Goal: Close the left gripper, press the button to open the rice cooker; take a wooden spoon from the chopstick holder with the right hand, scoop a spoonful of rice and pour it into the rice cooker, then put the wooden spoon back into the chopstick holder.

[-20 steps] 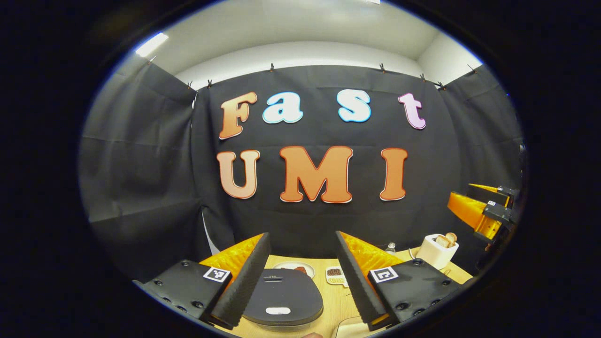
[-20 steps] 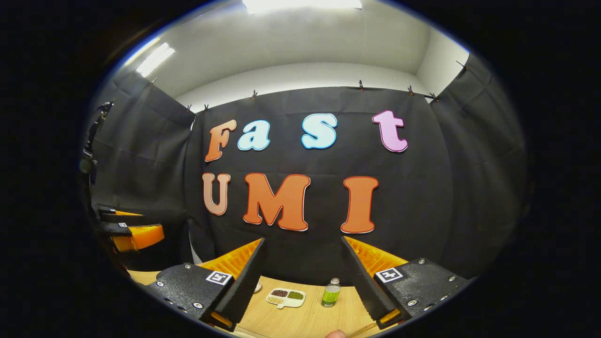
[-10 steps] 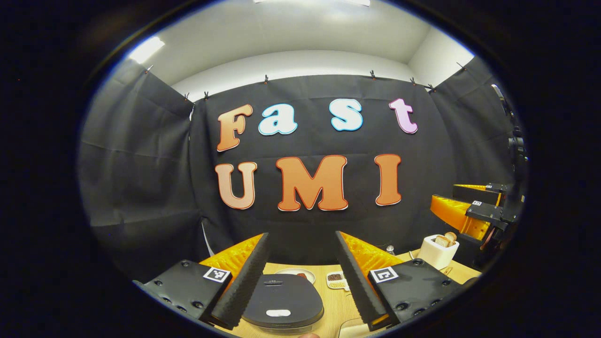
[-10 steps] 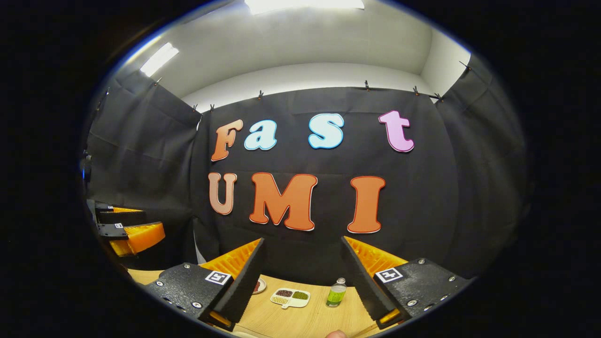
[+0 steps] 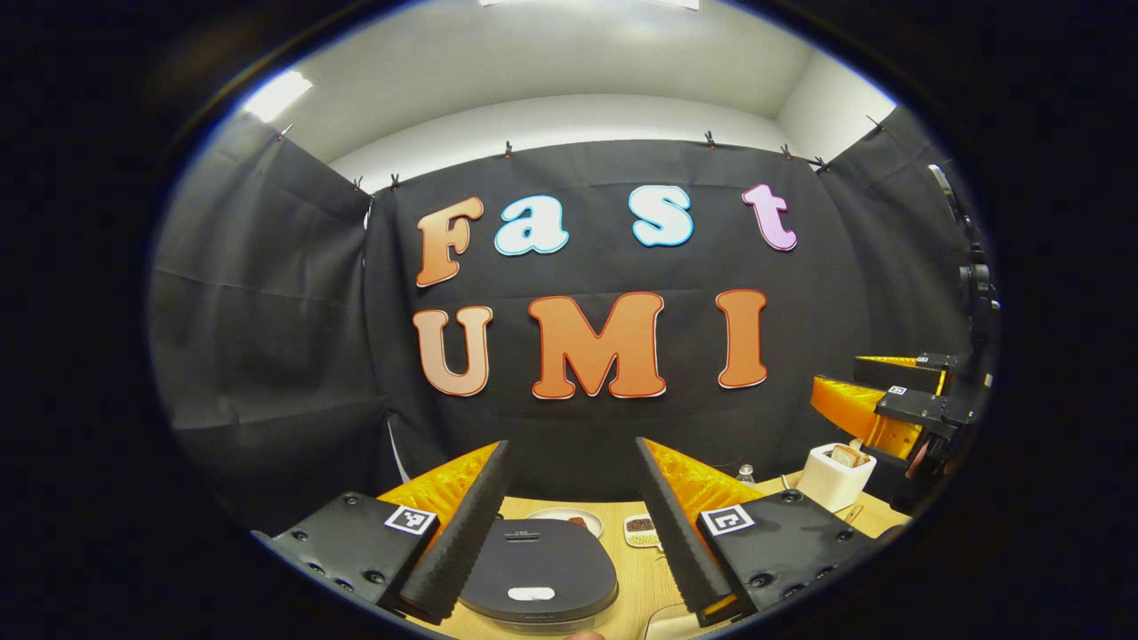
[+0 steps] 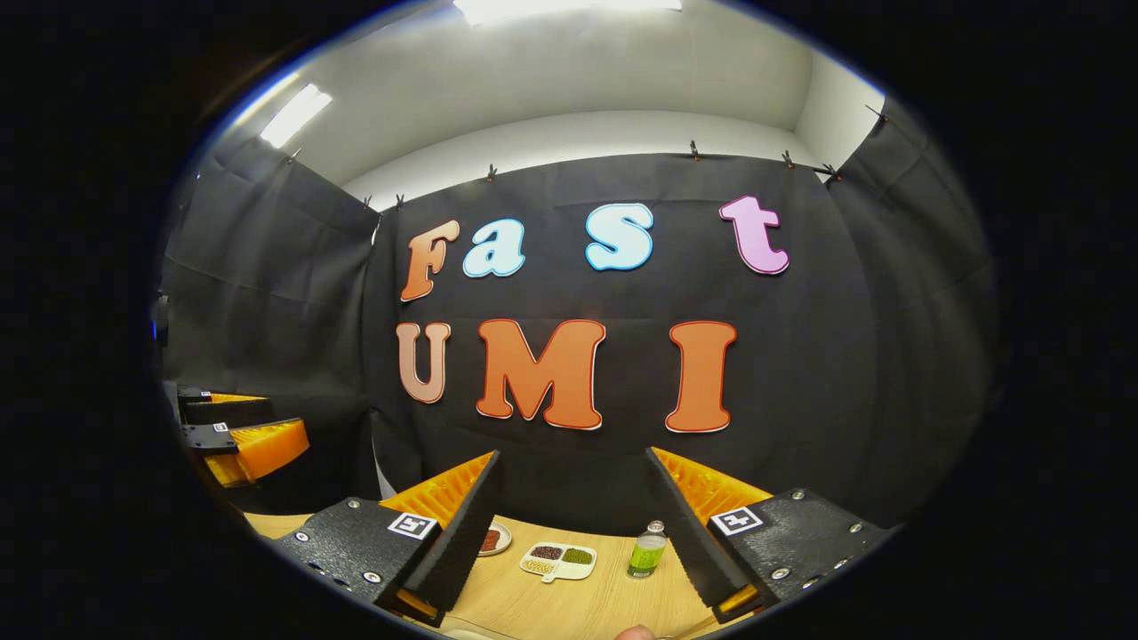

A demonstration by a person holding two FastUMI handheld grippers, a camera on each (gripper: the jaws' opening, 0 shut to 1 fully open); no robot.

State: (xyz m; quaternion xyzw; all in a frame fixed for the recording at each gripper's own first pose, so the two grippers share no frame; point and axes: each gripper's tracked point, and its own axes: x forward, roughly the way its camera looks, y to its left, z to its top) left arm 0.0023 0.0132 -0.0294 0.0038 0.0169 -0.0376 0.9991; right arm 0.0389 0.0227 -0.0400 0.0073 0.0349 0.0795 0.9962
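Observation:
The black rice cooker (image 5: 538, 573) sits on the wooden table with its lid down. A white button (image 5: 531, 593) shows on the near side of the lid. My left gripper (image 5: 572, 449) hangs above it, open, and the cooker is framed between its two fingers without touching them. In the left gripper view my right gripper (image 5: 876, 400) shows at the far right, raised above the table. My right gripper (image 6: 573, 455) is open and holds nothing. In the right gripper view the left gripper (image 6: 244, 436) shows at the far left.
Behind the cooker stand a small plate (image 5: 562, 518) and a divided dish (image 5: 640, 529) of beans. A white toaster (image 5: 833, 476) with bread is at the right. The right gripper view shows the divided dish (image 6: 558, 560), a green bottle (image 6: 647, 551) and a fingertip (image 6: 636, 633).
Both hands drifted slightly. The right gripper's camera tipped down, so more table shows. In the left gripper view the right gripper moved left and lower. Both grippers stayed open.

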